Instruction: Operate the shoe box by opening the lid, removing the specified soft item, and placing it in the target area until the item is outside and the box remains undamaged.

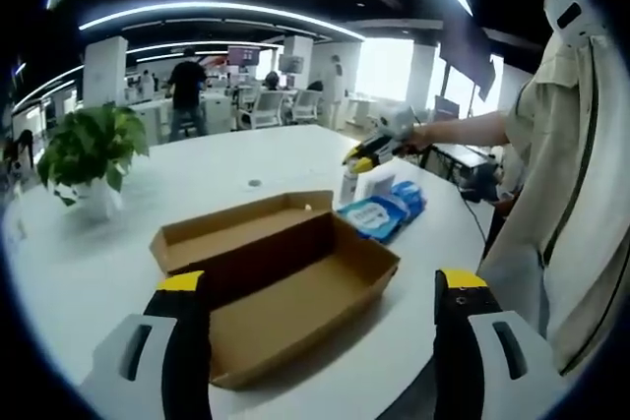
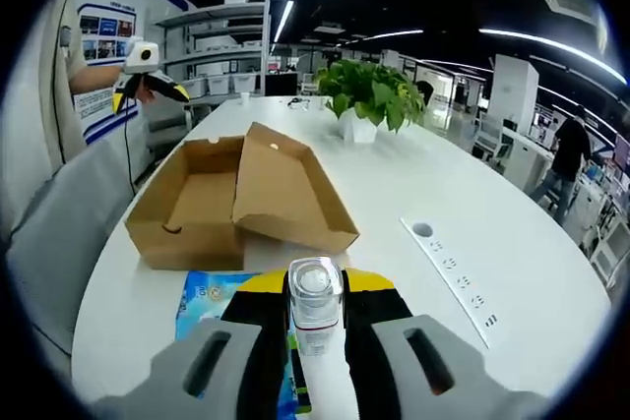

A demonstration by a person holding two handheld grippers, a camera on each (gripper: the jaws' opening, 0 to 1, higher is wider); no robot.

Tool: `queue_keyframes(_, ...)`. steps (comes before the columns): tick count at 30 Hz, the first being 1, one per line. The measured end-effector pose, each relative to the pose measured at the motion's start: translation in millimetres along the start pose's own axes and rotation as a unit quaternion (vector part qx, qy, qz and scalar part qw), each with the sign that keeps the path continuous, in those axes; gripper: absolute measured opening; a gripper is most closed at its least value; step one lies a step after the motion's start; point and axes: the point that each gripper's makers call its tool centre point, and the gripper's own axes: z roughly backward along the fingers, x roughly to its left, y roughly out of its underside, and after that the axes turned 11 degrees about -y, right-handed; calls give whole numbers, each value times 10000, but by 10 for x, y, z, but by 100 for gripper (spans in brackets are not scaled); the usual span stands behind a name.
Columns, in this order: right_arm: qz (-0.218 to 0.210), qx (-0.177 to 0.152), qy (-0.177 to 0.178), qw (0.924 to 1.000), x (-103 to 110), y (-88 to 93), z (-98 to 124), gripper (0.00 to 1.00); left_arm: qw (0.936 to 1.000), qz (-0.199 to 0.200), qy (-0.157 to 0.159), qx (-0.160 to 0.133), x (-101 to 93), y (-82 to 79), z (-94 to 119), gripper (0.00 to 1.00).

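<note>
A brown cardboard shoe box (image 1: 295,287) lies on the white table (image 1: 89,263) with its lid folded back, and its inside looks bare. My left gripper (image 1: 322,280) hovers open just in front of the box. Beyond the box, my right gripper (image 1: 362,156) holds a small clear bottle (image 1: 348,184) over a blue soft pack (image 1: 379,211). In the right gripper view, my right gripper (image 2: 315,287) is shut on the bottle (image 2: 315,312). The blue pack (image 2: 209,304) lies flat beneath it, outside the box (image 2: 236,199). My left gripper (image 2: 148,84) shows past the box.
A potted plant (image 1: 89,150) stands on the table beyond the box; in the right gripper view the plant (image 2: 369,90) is at the far side. A socket strip (image 2: 458,268) is set into the table. A person in light clothes (image 1: 566,194) stands at the table edge. Desks and people fill the background.
</note>
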Motion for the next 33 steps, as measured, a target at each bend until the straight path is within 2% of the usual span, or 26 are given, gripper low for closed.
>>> queue_keyframes(7,3,85,-14,10000,-62,129,-46,17,9999,71,-12,101,-4,52,-47,96)
queue_keyframes(13,10,145,-87,9999,-47,182,-82,17,9999,107,-6,67,-5,34,-74,96)
queue_keyframes(25,-66,197,-131,9997,-32,216,-52,18,9998,141,33,152,-54,108,-70,95)
queue_keyframes(33,-138,300,-72,9994,-32,247,-5,21,9998,146,-39,138,23,124,-69,94)
